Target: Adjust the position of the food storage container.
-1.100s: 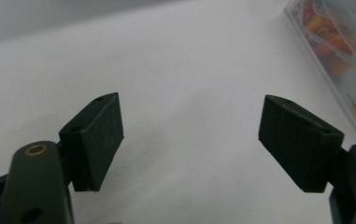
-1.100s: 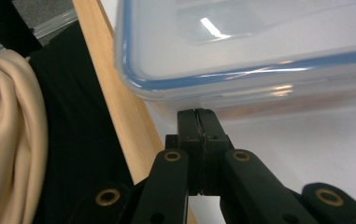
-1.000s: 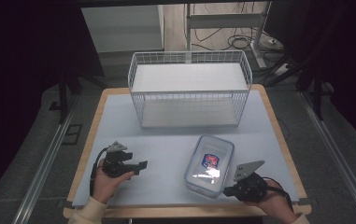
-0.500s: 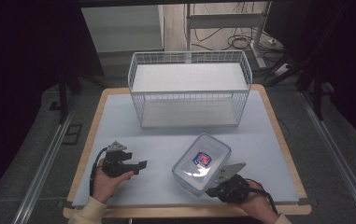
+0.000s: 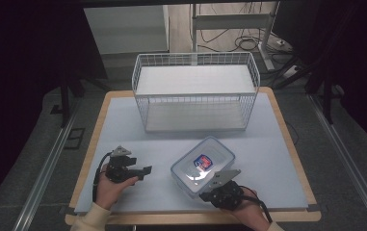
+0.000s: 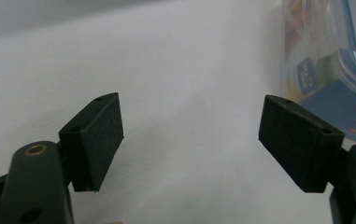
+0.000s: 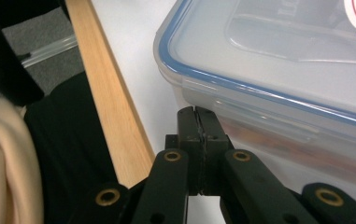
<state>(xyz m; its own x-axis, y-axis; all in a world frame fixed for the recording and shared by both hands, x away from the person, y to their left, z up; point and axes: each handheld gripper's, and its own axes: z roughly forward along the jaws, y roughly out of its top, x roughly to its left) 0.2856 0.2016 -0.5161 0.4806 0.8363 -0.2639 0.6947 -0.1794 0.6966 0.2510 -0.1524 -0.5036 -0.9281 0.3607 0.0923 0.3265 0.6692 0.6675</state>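
High view: a pale blue-grey table mat with a wooden edge (image 5: 123, 125) fills the middle of the frame. A white wire basket with a flat white liner (image 5: 195, 94) stands at upper centre. A clear rectangular plastic container with a blue-rimmed lid and a red-and-blue label (image 5: 203, 164) lies flat below the basket, right of centre, its long axis running from lower left to upper right.

The right gripper (image 5: 209, 193), at lower right, sits at the container's lower-left short end and is much the nearer of the two. In the right gripper view its jaws are pressed together with nothing between them, the tips at the container's side wall (image 7: 278, 116); contact cannot be confirmed.

The left gripper (image 5: 147, 171), at lower left, rests on the mat pointing right toward the container, with bare mat between them. In the left gripper view its jaws are spread wide and empty, and the container (image 6: 325, 70) lies ahead at the upper right.

Any coming move on the container probably falls to the right gripper.
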